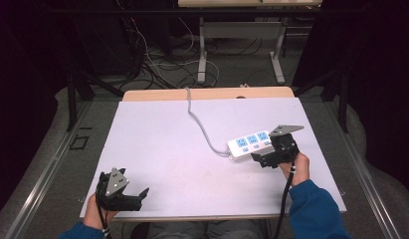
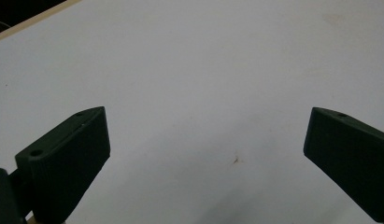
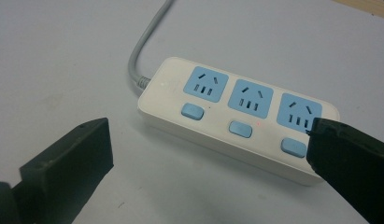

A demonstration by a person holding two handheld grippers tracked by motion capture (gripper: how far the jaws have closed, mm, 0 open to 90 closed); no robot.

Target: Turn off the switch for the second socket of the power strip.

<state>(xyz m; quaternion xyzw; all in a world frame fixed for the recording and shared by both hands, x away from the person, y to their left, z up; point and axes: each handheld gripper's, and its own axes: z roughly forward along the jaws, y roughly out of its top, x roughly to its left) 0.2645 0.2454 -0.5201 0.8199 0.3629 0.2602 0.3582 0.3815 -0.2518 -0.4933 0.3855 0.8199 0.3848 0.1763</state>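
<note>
While the white three-socket power strip (image 1: pixel 251 143) lies near the table's right edge, the spread-jawed right gripper (image 1: pixel 265 158) hides its near end; the left gripper (image 1: pixel 137 198) gapes over bare tabletop.

The power strip (image 1: pixel 250 143) lies on the worktop (image 1: pixel 167 149), right of centre. Its cord (image 1: pixel 199 124) runs back over the far edge. The right gripper (image 1: pixel 265 159) sits just before the strip; the left gripper (image 1: pixel 137 196) is well apart, at the near left corner.

White rectangular table sheet (image 1: pixel 167 149), matte, faint marks; light wooden table edge (image 1: pixel 157 94) along far side. Grey metal-legged table frame (image 1: pixel 240 47) beyond. Tangled black and white floor cables (image 1: pixel 152 59). Grey floor (image 1: pixel 43 149) around.
</note>
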